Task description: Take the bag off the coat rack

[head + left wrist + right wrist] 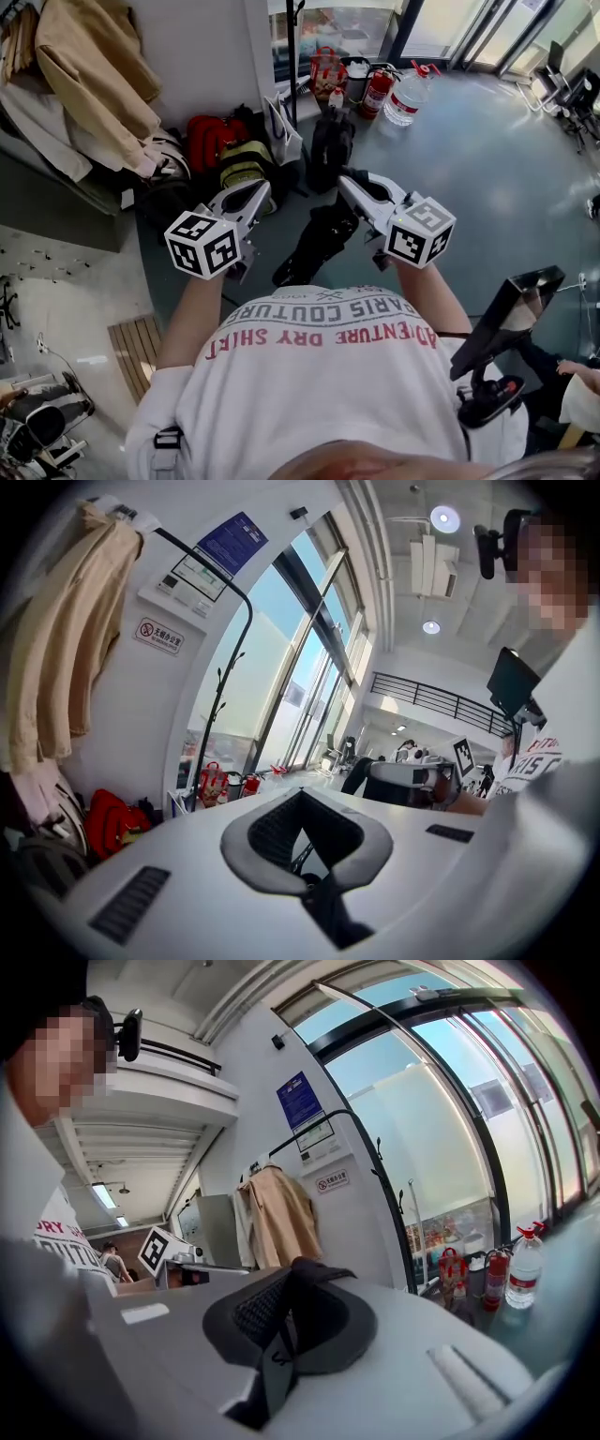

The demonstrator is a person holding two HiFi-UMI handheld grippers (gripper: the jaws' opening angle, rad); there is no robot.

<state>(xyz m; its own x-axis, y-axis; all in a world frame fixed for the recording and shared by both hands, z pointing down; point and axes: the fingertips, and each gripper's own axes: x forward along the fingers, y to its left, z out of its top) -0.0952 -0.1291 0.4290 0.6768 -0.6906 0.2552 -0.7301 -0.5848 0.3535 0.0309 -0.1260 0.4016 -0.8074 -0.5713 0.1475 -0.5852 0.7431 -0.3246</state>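
The black bag (317,236) hung limp at frame centre, off the rack; it looked soft and light. The right gripper (286,1288) had its jaws clamped on the flat webbing strap (277,1372), the best hold. The left gripper (309,878) had its jaws together too, seemingly pinching a thinner part of the strap.

I count two grippers: one left gripper (261,192) and one right gripper (349,183). There is one black bag (314,239). I see one tan coat (89,75) and one coat rack (247,630). On the floor I count one red backpack (208,141), one red fire extinguisher (377,92), one big water bottle (409,97) and one red basket (326,67).
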